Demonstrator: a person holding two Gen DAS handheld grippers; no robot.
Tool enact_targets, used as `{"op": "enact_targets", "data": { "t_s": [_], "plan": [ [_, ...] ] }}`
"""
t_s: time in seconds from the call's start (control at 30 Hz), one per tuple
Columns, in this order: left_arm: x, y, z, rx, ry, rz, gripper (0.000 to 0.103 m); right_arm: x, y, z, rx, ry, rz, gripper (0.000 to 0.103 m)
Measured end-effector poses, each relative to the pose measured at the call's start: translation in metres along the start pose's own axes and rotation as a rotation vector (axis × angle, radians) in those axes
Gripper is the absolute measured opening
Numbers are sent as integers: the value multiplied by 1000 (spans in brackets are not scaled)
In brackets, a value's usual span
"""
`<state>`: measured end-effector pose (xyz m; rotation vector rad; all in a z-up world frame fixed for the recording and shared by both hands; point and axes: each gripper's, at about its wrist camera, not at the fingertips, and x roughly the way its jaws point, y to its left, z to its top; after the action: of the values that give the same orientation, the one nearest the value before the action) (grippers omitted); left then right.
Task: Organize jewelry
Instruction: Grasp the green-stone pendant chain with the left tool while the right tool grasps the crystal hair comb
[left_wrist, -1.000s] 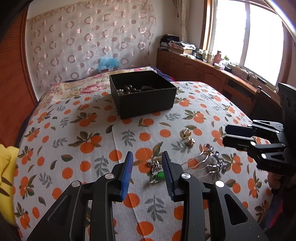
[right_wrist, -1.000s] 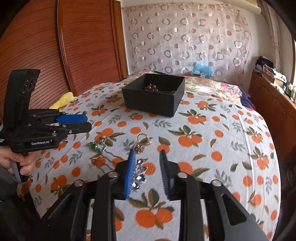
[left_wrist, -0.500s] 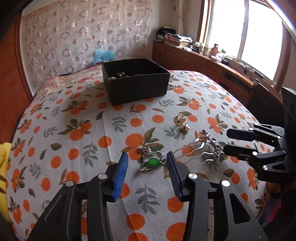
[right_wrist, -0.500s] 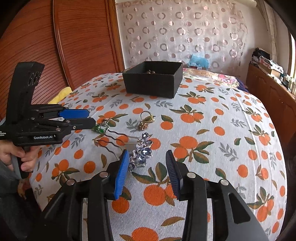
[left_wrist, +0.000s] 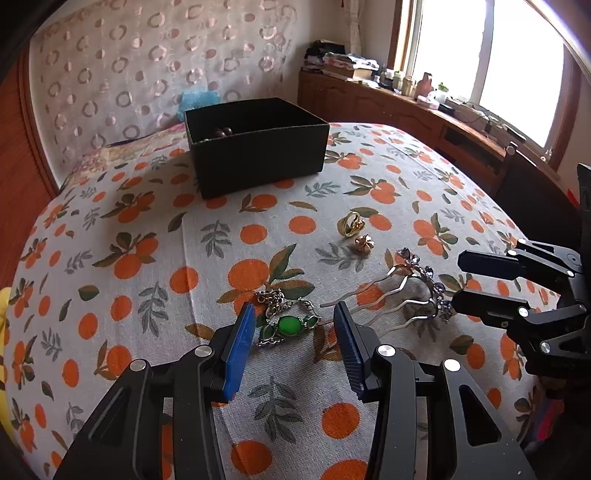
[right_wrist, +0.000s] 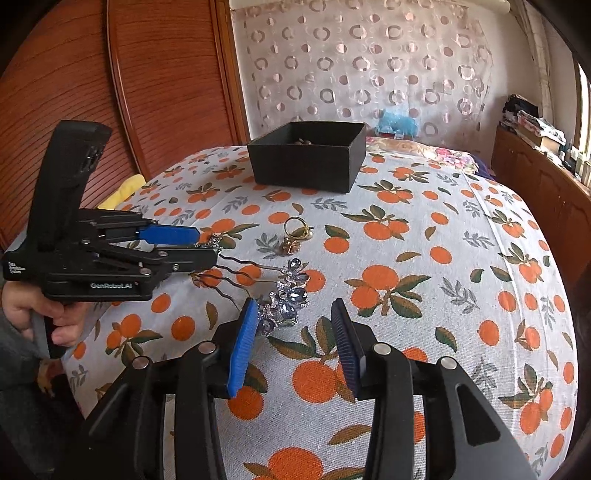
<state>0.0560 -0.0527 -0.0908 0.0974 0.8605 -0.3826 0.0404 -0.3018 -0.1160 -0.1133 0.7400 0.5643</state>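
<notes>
Orange-print bedspread (left_wrist: 147, 221), black box (left_wrist: 258, 155), perhaps beads inside

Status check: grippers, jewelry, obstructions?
Both grippers open, empty. Left gripper over green brooch; right gripper at jewelled hair comb. Nothing blocking black box.

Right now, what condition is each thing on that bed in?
Black box: open, no lid, beads inside.
Green brooch: flat on the cloth, between the left tool's open fingers, untouched.
Jewelled hair comb: lying flat, in front of the right tool, which is open.
Gold ring: loose on the cloth.
</notes>
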Motion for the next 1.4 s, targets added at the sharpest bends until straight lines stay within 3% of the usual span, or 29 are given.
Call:
{"op": "enact_targets", "data": {
  "t_s": [0.07,0.13,0.3,1.0,1.4],
  "plan": [
    [0,2,0,-6,0,-2,38,0,0,0,-2,2,0,44],
    [-2,3,-1,-3,-1,-3,25,0,0,1,-4,4,0,44],
    [-8,2,-7,22,-3,-3,17,0,0,1,-2,5,0,44],
    [-64,10,-3,-15,-151,25,17,24,-1,23,-4,75,-1,44],
    [-66,8,-3,-20,-154,13,17,30,-6,21,-50,145,-15,44]
  ]
}}
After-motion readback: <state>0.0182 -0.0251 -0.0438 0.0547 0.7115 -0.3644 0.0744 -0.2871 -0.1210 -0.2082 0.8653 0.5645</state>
